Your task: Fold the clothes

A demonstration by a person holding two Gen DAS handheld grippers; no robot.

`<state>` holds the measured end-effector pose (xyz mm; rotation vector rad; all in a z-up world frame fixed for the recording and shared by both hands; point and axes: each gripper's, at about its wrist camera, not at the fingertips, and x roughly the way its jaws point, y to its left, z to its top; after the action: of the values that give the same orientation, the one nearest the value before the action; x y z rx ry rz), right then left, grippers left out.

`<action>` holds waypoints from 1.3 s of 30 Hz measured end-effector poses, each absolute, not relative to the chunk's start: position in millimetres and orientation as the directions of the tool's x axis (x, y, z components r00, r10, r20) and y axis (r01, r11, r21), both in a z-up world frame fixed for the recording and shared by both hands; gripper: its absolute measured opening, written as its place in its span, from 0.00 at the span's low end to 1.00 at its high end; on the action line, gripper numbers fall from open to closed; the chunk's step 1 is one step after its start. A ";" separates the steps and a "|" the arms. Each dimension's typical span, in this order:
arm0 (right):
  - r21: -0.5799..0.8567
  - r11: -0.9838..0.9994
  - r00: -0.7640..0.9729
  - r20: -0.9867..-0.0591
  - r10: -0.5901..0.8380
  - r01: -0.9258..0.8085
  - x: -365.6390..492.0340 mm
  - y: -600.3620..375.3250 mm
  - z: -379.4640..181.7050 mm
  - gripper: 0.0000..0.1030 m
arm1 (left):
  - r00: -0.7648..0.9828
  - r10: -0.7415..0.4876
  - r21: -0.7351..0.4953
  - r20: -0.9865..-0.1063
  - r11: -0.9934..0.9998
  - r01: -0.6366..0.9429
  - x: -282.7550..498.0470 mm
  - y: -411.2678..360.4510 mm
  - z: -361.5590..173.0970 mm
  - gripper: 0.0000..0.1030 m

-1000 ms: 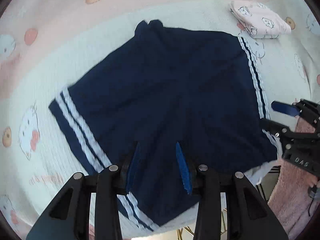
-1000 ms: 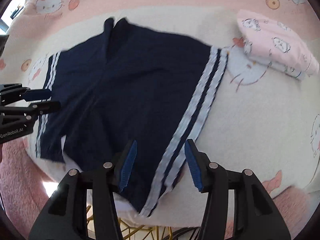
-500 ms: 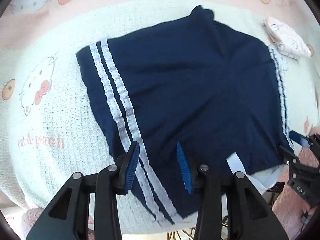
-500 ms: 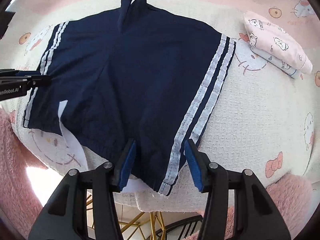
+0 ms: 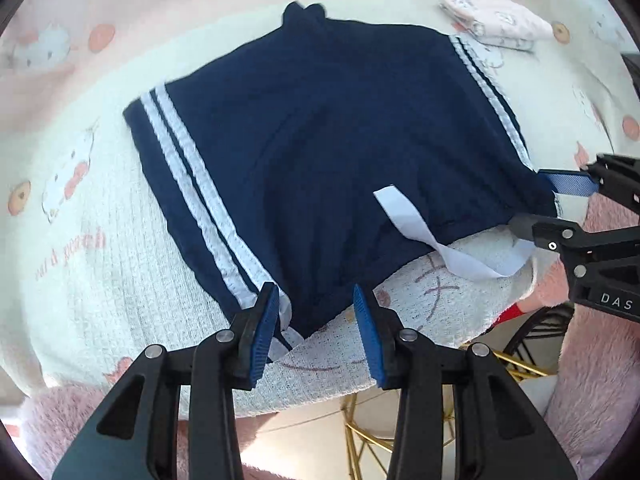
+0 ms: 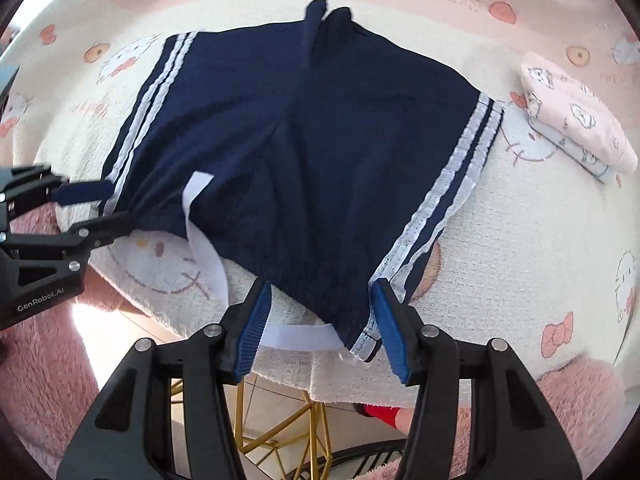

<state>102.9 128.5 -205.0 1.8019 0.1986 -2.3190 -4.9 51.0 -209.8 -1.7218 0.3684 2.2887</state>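
On cartoon-print blanket [image 5: 72, 248]: I see navy shorts with white side stripes [image 5: 320, 152] spread flat.
Left gripper [image 5: 316, 316]: jaws apart at waistband corner.
Right gripper [image 6: 320, 320]: jaws apart, likewise.

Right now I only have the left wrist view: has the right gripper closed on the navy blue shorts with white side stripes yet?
Observer: No. In the right wrist view the right gripper is open, with its blue pads on either side of the striped waist corner of the navy blue shorts.
Operator: And the white fabric drawstring, where does it go after it leaves my picture?
Observer: The white drawstring drops over the near edge of the cream cartoon-print cloth. It then runs across between those pads and disappears under the striped corner.
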 end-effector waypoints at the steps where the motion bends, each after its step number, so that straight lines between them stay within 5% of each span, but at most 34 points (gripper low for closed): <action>1: 0.010 -0.967 -0.236 -0.969 -0.072 0.253 106.0 125.4 -205.9 0.55 | -0.289 0.041 0.075 -0.956 -0.922 -0.380 -1.5 57.3 -206.3 0.40; 9: -0.103 -0.964 -0.246 -0.968 0.040 0.247 118.5 132.5 -206.9 0.55 | -0.193 -0.003 0.074 -0.981 -0.929 -0.363 -6.3 39.1 -226.1 0.40; 14: 0.005 -0.997 -0.216 -0.976 -0.023 0.083 130.1 184.5 -207.2 0.55 | -0.205 -0.016 0.069 -0.979 -0.966 -0.250 -12.0 15.2 -223.8 0.40; 23: 0.046 -0.998 -0.266 -0.963 -0.053 0.031 144.1 199.9 -183.1 0.55 | -0.202 0.128 -0.114 -0.971 -0.990 -0.079 -22.0 -26.6 -208.0 0.40; 28: 0.118 -0.992 -0.289 -0.949 -0.127 0.049 55.1 143.6 -191.0 0.55 | -0.225 0.130 -0.133 -0.966 -0.991 -0.002 -40.3 -54.4 -203.8 0.40; 34: 0.026 -0.978 -0.301 -0.949 -0.089 0.207 1.0 125.1 -161.9 0.55 | -0.301 0.061 -0.070 -0.952 -0.997 0.018 -97.4 -80.1 -192.9 0.40; 39: 0.028 -0.954 -0.308 -0.943 -0.124 0.298 -95.5 52.8 -203.6 0.55 | -0.336 0.052 -0.063 -0.940 -0.998 0.021 -133.7 -86.7 -200.3 0.40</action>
<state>-95.5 52.8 -203.6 1.6655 0.2204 -2.3379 -133.7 -86.7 -200.3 -1.7985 -0.0986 2.5508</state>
